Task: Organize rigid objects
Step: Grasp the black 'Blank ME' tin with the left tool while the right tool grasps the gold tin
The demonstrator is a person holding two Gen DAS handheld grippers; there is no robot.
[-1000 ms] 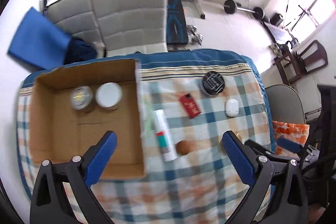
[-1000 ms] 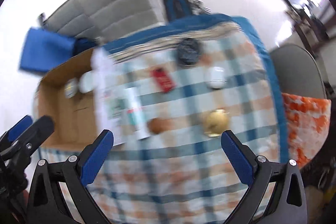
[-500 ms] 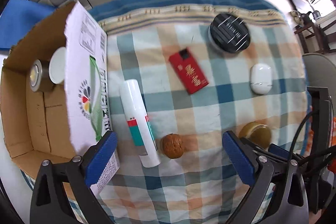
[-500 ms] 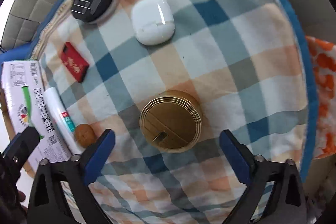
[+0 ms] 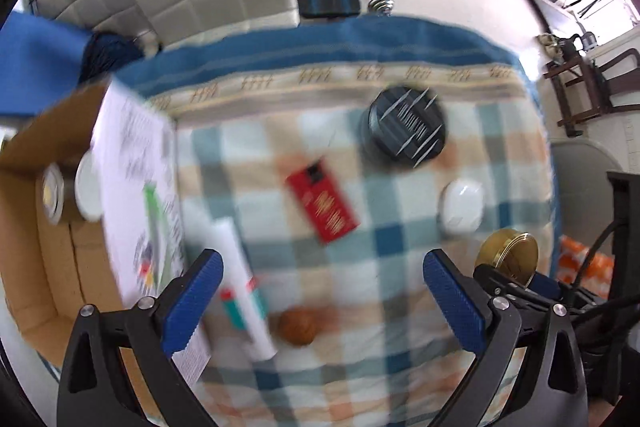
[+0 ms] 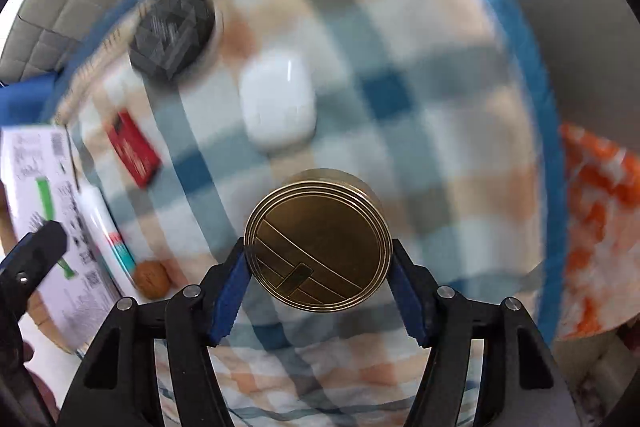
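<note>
Right claw [image 6: 318, 301] has just been closing and now pinches gold tin [image 6: 318, 241] near the surface's right edge, left claw [image 5: 320, 301] spread; lift straight, then carry to cardboard box [image 5: 48, 259].

A round gold tin [image 6: 318, 241], lid ridged with concentric rings, sits upright between the right gripper [image 6: 318, 267]'s blue pads, which touch its sides.

Bright daylight floods in at upper right, bleaching the floor; motion blur smears both fisheye views, whose edges curve darkly.
</note>
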